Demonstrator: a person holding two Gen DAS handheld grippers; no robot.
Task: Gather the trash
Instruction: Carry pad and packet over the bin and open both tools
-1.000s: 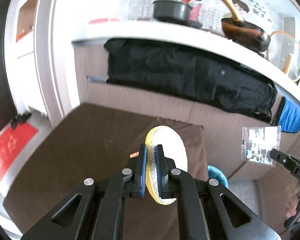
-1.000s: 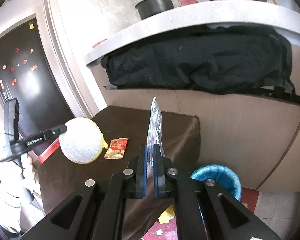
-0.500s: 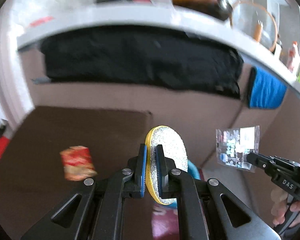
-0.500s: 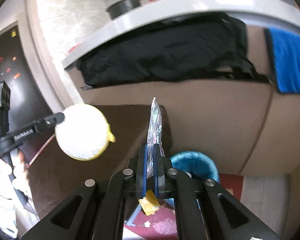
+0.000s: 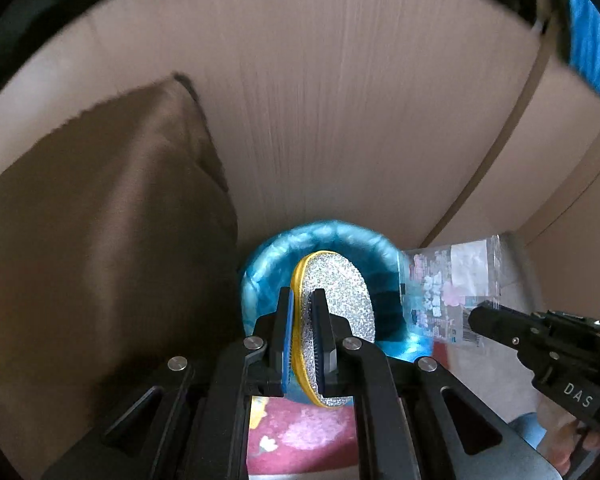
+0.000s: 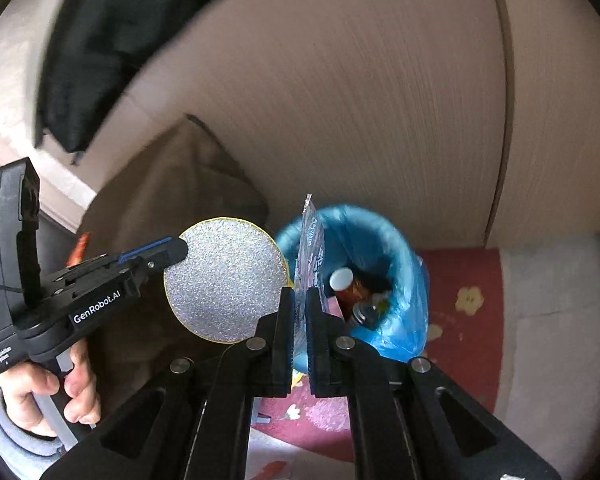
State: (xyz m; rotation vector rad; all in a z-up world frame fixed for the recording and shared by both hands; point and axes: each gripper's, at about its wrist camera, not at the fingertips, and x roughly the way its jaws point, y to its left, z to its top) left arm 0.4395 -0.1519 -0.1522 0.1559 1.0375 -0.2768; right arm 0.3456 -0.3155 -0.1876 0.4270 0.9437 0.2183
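Brown-covered surface (image 5: 100,240): far left in both views; a red scrap at its left edge is only partly visible.
Left tool (image 5: 303,340): jaws closed almost together on a round disc.
Round disc (image 5: 336,312): glittery silver face with a yellow rim, held on edge; in the left wrist view it sits in front of the bin mouth, in the right wrist view just left of the bin rim.
Right tool (image 6: 298,336): jaws pinched shut on a thin plastic wrapper.
Plastic wrapper (image 6: 310,248): clear printed packet, standing upright from the jaws, its top edge against the near-left rim of the bin.
Bin (image 6: 404,280): lined with a blue bag, standing on the floor by a wood-grain cabinet front (image 6: 380,100); a white-capped container and other rubbish already lie inside.
Red mat (image 6: 460,300): under and right of the bin.
Step in hand: carrying both pieces to the bin for dropping.
Next move: bring each piece squarely over the opening, then part the jaws; the light wrapper may cling or drift, so a low release seems wise.
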